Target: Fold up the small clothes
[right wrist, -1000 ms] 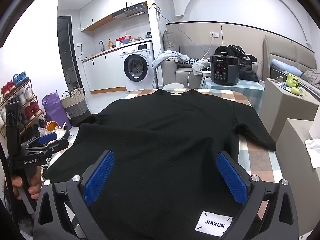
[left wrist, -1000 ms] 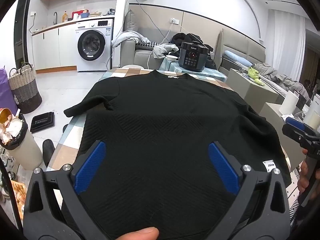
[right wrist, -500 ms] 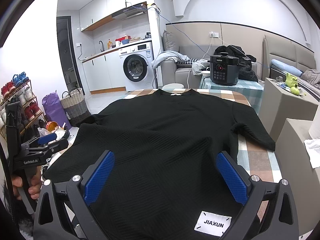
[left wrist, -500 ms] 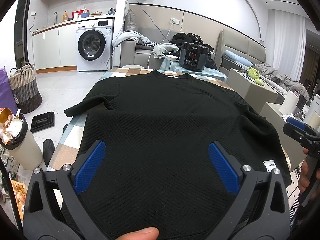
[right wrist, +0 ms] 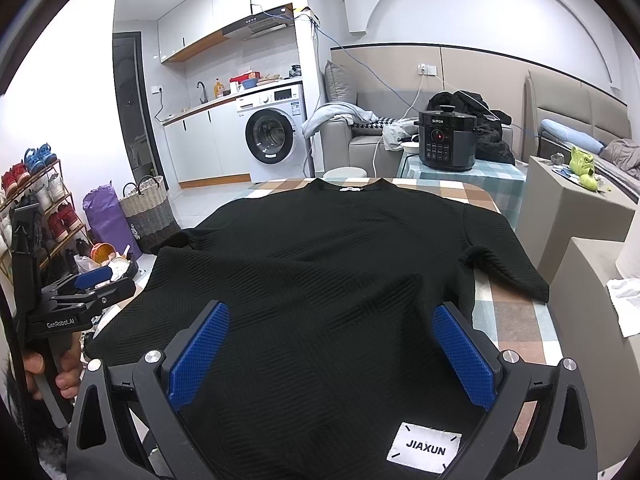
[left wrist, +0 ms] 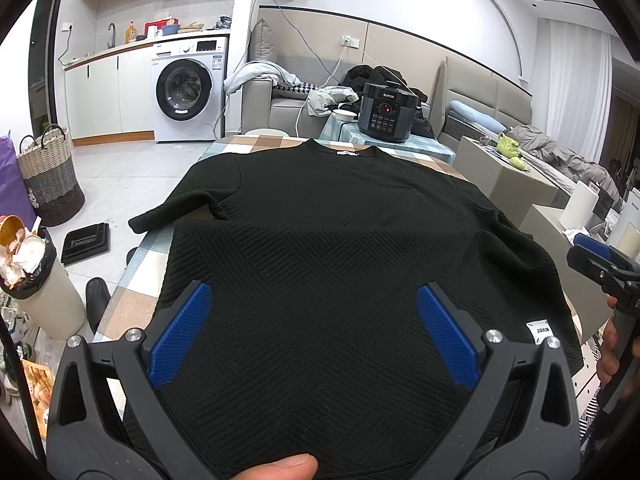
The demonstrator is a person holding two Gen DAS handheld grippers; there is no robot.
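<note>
A black short-sleeved textured top (left wrist: 320,248) lies spread flat on a checked table, collar at the far end; it also shows in the right wrist view (right wrist: 328,264). A white JIAXUN label (right wrist: 425,448) sits at its near hem. My left gripper (left wrist: 314,336) is open and empty, hovering over the near left part of the hem. My right gripper (right wrist: 330,356) is open and empty over the near right part of the hem. Each gripper shows at the edge of the other's view, the right gripper (left wrist: 600,258) and the left gripper (right wrist: 86,292).
The checked table (right wrist: 512,320) shows bare at its right edge. Beyond it stand a black pressure cooker (left wrist: 386,112), a sofa with clothes, a washing machine (left wrist: 186,90) and grey boxes (right wrist: 576,208). A full bin (left wrist: 38,280) and a woven basket (left wrist: 50,174) stand on the floor left.
Both grippers have stayed open over the hem, with only a slight drift. The top has not visibly moved.
</note>
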